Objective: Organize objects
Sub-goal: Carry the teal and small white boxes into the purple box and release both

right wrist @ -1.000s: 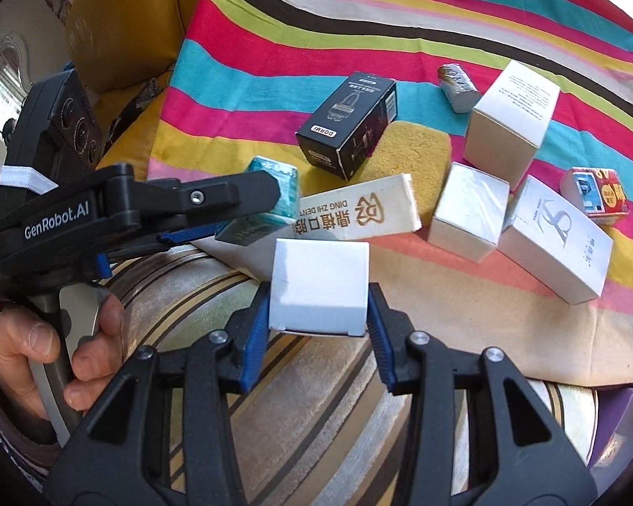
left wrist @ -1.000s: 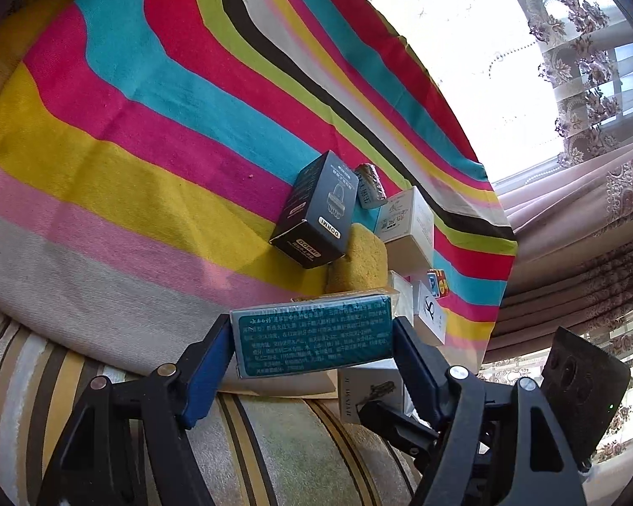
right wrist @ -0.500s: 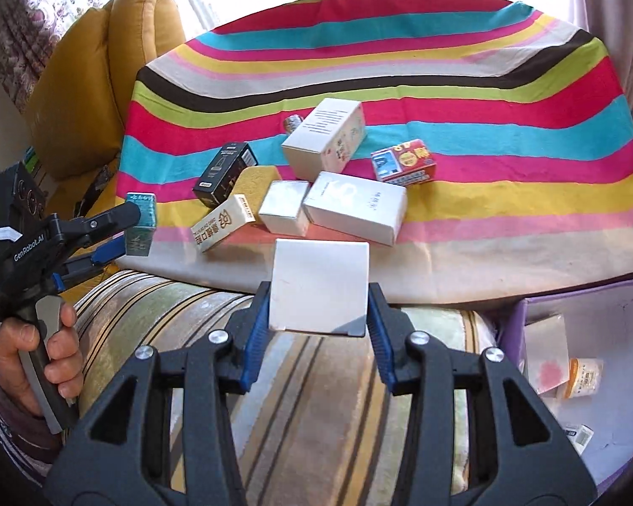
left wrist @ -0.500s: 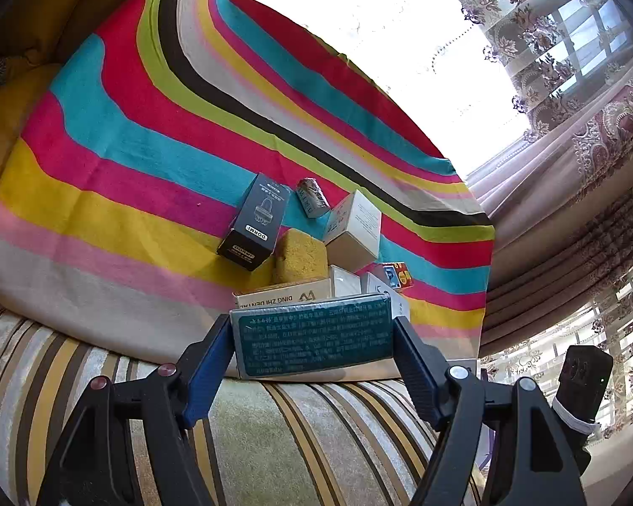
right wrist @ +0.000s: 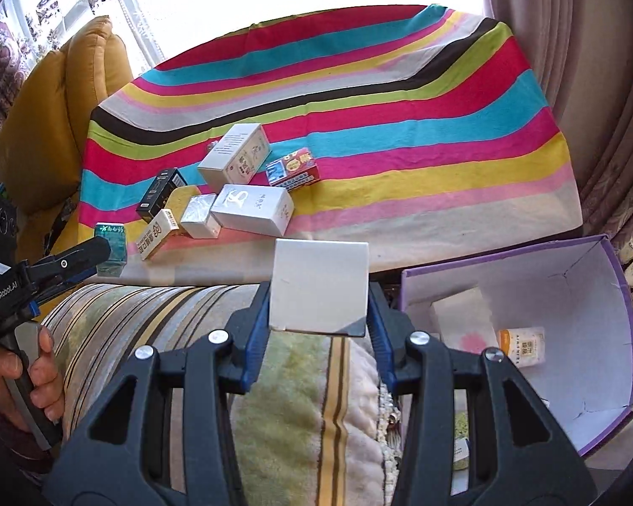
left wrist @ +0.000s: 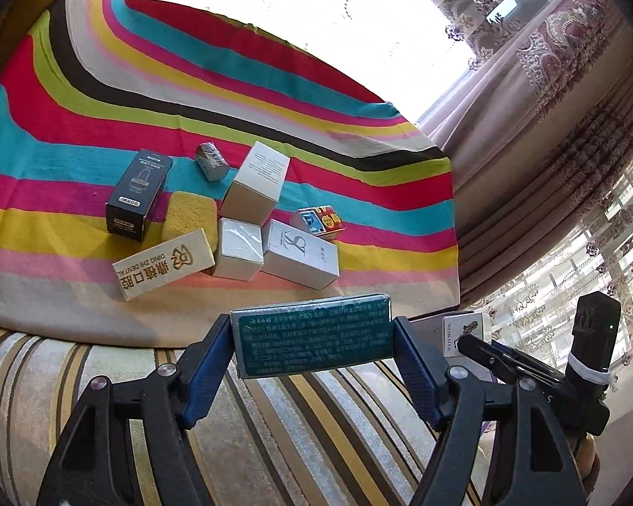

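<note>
A striped cloth (left wrist: 84,135) in red, teal, yellow, pink and black covers the raised surface, soft and a little rumpled at its edges. In front of it runs a plush striped cushion (right wrist: 291,371) in olive, cream and gold. Only the right wrist view shows the open purple cardboard box (right wrist: 612,295) at the lower right, white inside, with a few small packets lying in it (their labels are too small to read).

On the cloth sits a tight cluster: several white cartons (left wrist: 255,183), a long cream box (left wrist: 164,270) with printed characters, a black carton (left wrist: 139,194), a rough yellow sponge (left wrist: 190,215), a red-and-blue pack (left wrist: 318,221) and a small foil-wrapped roll (left wrist: 210,161).

The left gripper (left wrist: 312,350) is clamped on a glossy teal box (left wrist: 312,341), held by its short ends above the cushion. The right gripper (right wrist: 318,299) is clamped on a plain white box (right wrist: 320,282), matte and square-faced, also above the cushion, near the purple box's left wall.
</note>
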Demonstrator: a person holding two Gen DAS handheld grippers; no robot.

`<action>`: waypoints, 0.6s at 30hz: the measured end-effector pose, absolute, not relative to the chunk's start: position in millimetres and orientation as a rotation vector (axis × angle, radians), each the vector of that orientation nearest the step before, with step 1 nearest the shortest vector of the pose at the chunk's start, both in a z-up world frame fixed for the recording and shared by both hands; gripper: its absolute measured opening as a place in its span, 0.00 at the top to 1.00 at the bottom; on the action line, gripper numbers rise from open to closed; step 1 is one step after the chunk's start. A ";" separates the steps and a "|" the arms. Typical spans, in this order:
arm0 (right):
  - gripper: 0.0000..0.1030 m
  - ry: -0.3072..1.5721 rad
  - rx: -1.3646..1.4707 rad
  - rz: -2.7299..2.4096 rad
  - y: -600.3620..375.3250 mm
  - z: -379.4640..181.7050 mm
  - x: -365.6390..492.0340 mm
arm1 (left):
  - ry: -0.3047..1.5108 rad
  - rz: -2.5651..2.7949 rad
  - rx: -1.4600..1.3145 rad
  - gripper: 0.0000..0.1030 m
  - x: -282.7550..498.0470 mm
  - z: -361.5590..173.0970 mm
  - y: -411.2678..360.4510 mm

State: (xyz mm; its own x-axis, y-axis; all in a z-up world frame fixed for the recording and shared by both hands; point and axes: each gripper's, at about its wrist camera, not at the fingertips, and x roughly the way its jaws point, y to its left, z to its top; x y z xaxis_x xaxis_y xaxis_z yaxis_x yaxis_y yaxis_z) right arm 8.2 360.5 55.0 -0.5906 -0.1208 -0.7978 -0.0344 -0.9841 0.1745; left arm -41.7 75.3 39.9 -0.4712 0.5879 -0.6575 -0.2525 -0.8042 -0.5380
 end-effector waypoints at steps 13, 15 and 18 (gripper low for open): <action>0.54 -0.253 1.447 -2.944 432.9 54.4 46.3 | -0.280 2.111 -1.233 0.28 -12.0 52.5 175.3; 0.54 -0.268 1.466 -2.952 441.4 51.9 48.3 | -0.244 2.073 -1.239 0.28 -7.8 52.5 191.5; 0.54 -0.261 1.479 -2.992 452.2 52.1 53.1 | -0.179 2.036 -1.237 0.28 -3.0 52.3 216.6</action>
